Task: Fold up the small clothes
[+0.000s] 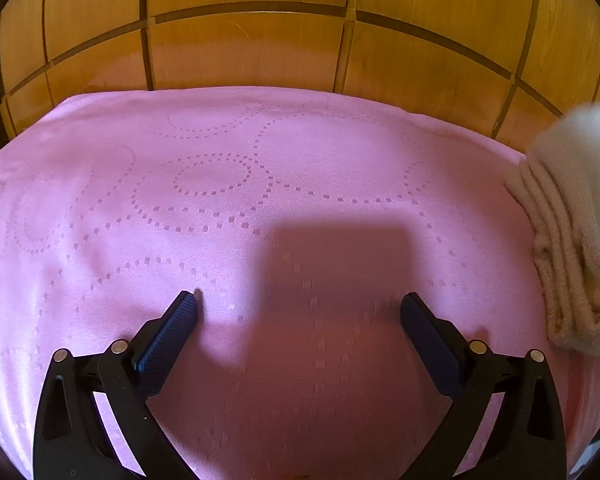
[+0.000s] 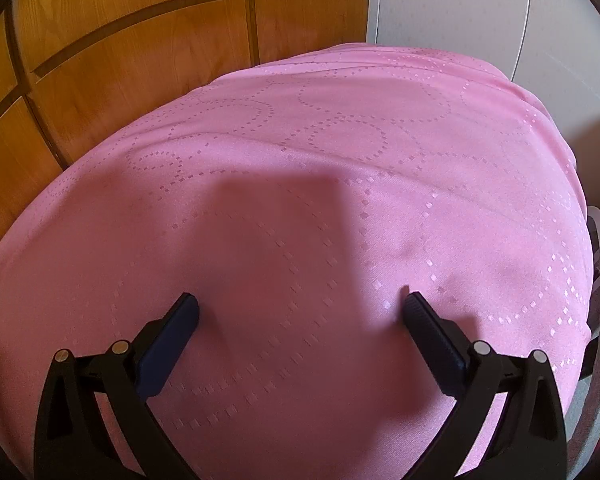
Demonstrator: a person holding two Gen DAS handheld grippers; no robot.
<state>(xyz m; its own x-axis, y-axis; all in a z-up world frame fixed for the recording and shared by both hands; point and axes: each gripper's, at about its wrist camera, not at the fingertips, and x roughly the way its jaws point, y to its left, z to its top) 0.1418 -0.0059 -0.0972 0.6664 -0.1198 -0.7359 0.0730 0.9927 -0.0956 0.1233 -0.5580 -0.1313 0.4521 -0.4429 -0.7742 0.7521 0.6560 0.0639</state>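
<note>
Two grippers, both with jaws spread wide and nothing between them. Left gripper (image 1: 299, 304) hangs low over the pink patterned cloth (image 1: 228, 184); right gripper (image 2: 300, 306) likewise, above a bare stretch of the same cloth.

Only one garment is visible: a cream ribbed knit piece (image 1: 568, 248), bunched at the far right edge of the left wrist view, well apart from the left fingers. It does not appear in the right wrist view at all. Upper part of it is blurred (cannot tell whether something is lifting it).

Risks, as judged:
- Knit is thick and layered, so a pinch may take only the top ply and the fold comes out skewed.
- Pinching low could catch the pink cloth along with it, dragging wrinkles across the work surface.
- Garment sits near the cloth's right margin; a careless tug could pull it off.
- Wooden panelling (image 1: 252, 52) behind is no concern.
</note>
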